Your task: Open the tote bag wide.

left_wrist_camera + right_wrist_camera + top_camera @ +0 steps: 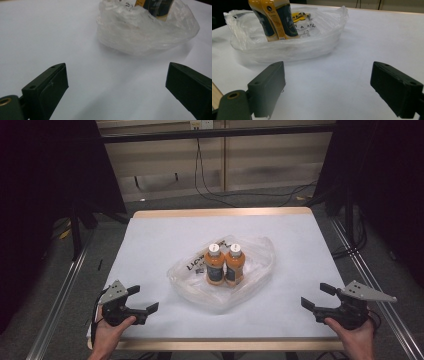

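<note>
Item 1: two bottles (225, 264), upright, side by side and touching, near the middle of the worktop (150, 245). White caps, orange contents, dark label bands with yellow; label text too small to read. In the right gripper view the labels show dark blue panels edged in yellow.

Item 2: clear plastic bag (250, 285), crumpled, lying open on the worktop with its walls slumped low. The two bottles stand inside it, their upper halves rising above the film. Black printed lettering on the bag's left portion in the high view, not legible; a yellow printed patch shows behind the bottles in the right gripper view. In the left gripper view the bag (147, 32) is a bunched translucent mound with the bottle bases seen through it at the top edge.

Item 3: worktop, white sheet surface with a pale wood edge.

Item 4: left tongs (142, 300), held in a hand (107, 332) at the near left corner, jaws spread, nothing between them, well apart from the bag.

Item 5: right tongs (315, 296), held in a hand (352, 335) at the near right corner, jaws spread, nothing between them, well apart from the bag.
</note>
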Motion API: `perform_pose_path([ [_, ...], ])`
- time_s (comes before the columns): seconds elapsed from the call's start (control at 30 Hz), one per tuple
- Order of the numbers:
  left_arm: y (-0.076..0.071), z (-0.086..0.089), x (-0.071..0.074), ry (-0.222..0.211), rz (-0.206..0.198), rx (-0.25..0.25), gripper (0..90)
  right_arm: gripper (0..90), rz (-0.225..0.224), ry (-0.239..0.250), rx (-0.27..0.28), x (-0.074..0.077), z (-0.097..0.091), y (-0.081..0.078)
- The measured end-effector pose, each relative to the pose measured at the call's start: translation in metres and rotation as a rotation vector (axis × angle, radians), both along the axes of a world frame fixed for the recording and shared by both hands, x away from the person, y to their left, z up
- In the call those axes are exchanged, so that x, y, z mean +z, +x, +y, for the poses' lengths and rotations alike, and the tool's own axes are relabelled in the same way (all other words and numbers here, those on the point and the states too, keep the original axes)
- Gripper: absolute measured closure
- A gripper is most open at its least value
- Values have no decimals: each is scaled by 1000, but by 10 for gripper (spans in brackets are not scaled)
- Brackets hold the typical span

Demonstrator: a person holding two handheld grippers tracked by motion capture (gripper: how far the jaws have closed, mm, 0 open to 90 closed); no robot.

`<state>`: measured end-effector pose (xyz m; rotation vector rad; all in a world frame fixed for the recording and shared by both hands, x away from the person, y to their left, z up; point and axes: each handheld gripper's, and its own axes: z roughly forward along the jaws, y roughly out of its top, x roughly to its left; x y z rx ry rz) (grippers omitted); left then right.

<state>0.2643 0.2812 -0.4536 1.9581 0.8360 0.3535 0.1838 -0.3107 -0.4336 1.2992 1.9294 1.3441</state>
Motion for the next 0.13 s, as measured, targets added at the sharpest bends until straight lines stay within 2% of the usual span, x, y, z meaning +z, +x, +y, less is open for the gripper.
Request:
perform_pose_path([
  [0.13,-8,3,-2,12,-10,3,26,106,6,0,-30,-4,-6,-5],
])
